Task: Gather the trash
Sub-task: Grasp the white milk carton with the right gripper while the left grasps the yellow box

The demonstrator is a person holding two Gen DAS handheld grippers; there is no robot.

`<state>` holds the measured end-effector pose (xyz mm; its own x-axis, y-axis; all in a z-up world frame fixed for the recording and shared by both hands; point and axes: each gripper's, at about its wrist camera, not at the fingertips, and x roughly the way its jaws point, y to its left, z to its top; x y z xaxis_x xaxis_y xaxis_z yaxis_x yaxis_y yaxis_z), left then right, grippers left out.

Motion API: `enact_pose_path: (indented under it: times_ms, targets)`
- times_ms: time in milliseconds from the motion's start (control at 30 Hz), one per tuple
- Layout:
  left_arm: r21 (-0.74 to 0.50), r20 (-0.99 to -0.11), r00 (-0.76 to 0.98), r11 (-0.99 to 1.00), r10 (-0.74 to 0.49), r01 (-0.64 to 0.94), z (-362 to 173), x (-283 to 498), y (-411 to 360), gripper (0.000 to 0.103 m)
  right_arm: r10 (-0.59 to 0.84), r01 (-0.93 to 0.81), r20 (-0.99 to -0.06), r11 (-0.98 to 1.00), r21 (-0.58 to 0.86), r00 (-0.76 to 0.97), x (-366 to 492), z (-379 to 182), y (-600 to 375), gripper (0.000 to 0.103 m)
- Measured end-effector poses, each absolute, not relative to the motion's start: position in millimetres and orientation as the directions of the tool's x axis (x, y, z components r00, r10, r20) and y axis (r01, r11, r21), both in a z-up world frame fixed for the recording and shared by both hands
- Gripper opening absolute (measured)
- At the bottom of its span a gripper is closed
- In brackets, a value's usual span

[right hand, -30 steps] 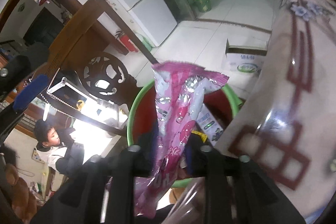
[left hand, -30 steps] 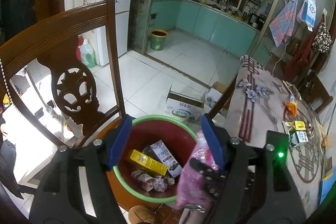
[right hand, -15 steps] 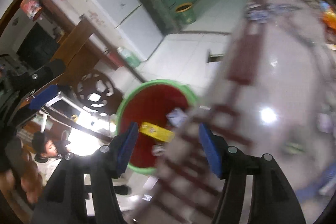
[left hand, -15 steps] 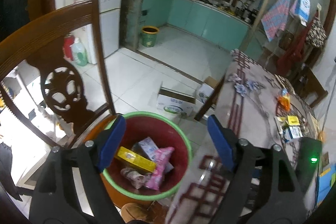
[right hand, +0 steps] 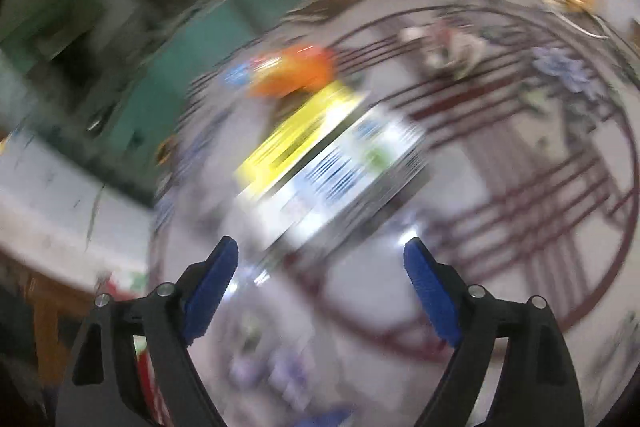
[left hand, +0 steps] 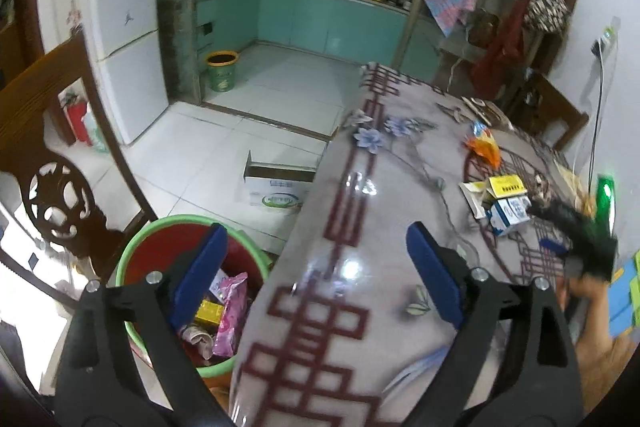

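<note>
A red bin with a green rim (left hand: 132, 255) stands on the floor beside the table; a pink wrapper (left hand: 230, 311), a yellow box (left hand: 209, 310) and other trash lie in it. My left gripper (left hand: 316, 267) is open and empty over the table's near edge. My right gripper (right hand: 320, 275) is open and empty above the table; it also shows in the left wrist view (left hand: 576, 231). Ahead of it, blurred, lie a yellow box (right hand: 296, 131), a white carton (right hand: 352, 163) and an orange wrapper (right hand: 296, 71). These show in the left wrist view: yellow box (left hand: 507, 185), carton (left hand: 509, 213), orange wrapper (left hand: 484, 145).
The table (left hand: 360, 227) has a glossy patterned cover. A carved wooden chair (left hand: 52, 155) stands left of the bin. A cardboard box (left hand: 276, 187) lies on the tiled floor. A small green bin (left hand: 221, 71) and a fridge (left hand: 116, 27) stand further back.
My right gripper let go of the pink wrapper, which now lies in the bin, and swung right over the table's trash. My left gripper turned right toward the table.
</note>
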<state>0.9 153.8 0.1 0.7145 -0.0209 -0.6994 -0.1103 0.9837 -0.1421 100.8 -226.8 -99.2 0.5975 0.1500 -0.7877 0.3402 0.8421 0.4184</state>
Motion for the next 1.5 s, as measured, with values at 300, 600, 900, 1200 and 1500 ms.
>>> enact_pose_path:
  times_ms: [300,600,900,1200,1500]
  targets:
    - [-0.141,-0.704,0.709,0.986,-0.038,-0.086,0.7,18.0,130.1,0.089,0.058,0.433,-0.881,0.855,0.287,0.469,163.7,-124.3,-223.6,0.086]
    - [-0.123,-0.712,0.701,0.989,-0.035,-0.076,-2.3,21.9,121.7,0.089,0.097,0.305,-0.895,0.92,0.248,0.436,186.7,-131.5,-209.5,0.077]
    - [-0.102,-0.724,0.689,0.994,-0.041,-0.048,-6.7,25.8,102.5,0.089,0.165,-0.005,-0.903,0.984,0.178,0.396,94.9,-120.2,-206.1,0.058]
    - [0.032,-0.748,0.658,0.985,-0.088,0.168,-19.0,62.7,2.0,0.089,0.203,0.009,-0.888,0.974,0.227,0.413,-19.2,-114.8,-265.2,0.058]
    - [0.343,-0.759,0.65,0.823,-0.041,0.453,-52.8,166.1,-145.0,0.091,0.329,0.012,-0.822,0.926,0.378,0.465,-7.5,-99.7,-280.7,0.057]
